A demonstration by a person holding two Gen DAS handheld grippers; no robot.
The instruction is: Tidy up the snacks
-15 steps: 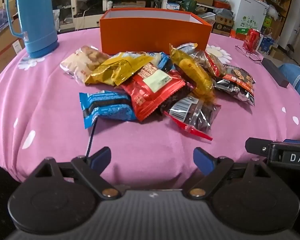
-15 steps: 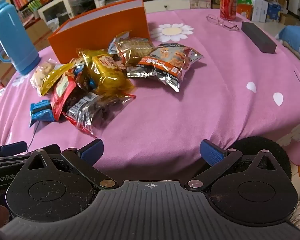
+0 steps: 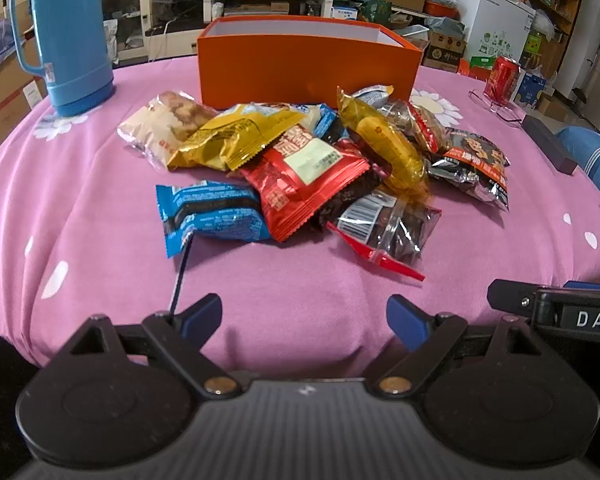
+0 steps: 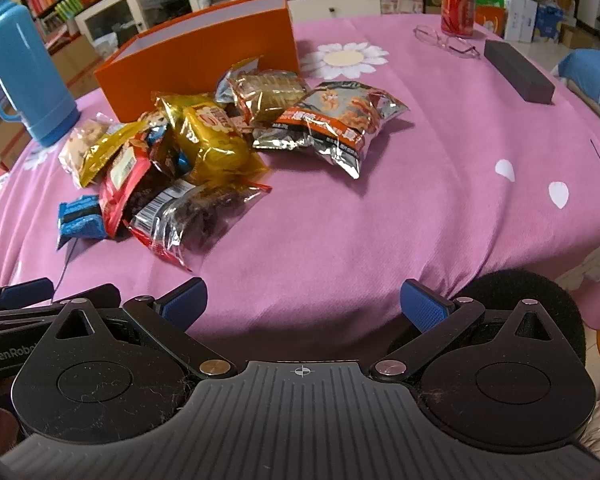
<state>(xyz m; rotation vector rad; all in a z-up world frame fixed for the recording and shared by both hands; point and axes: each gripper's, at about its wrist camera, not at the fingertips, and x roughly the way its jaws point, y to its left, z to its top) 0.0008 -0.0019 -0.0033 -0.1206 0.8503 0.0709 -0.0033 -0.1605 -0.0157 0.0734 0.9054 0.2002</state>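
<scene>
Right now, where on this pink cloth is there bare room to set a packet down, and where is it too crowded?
Bare cloth lies between the snack pile and both open claws, and right of the silver packet toward the dark block. A narrower patch separates the blue flask from the pale packet. It is crowded along the front of the orange box.

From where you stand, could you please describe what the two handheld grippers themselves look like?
Both look alike: a ribbed dark-grey body, two black rounded plates with brass-coloured pivots, and black linkages ending in blue-padded fingers. The left gripper has a thin dark cable by its left finger. The right gripper carries a small crosshair mark; white lettering shows on each one's neighbour at the frame edge.
</scene>
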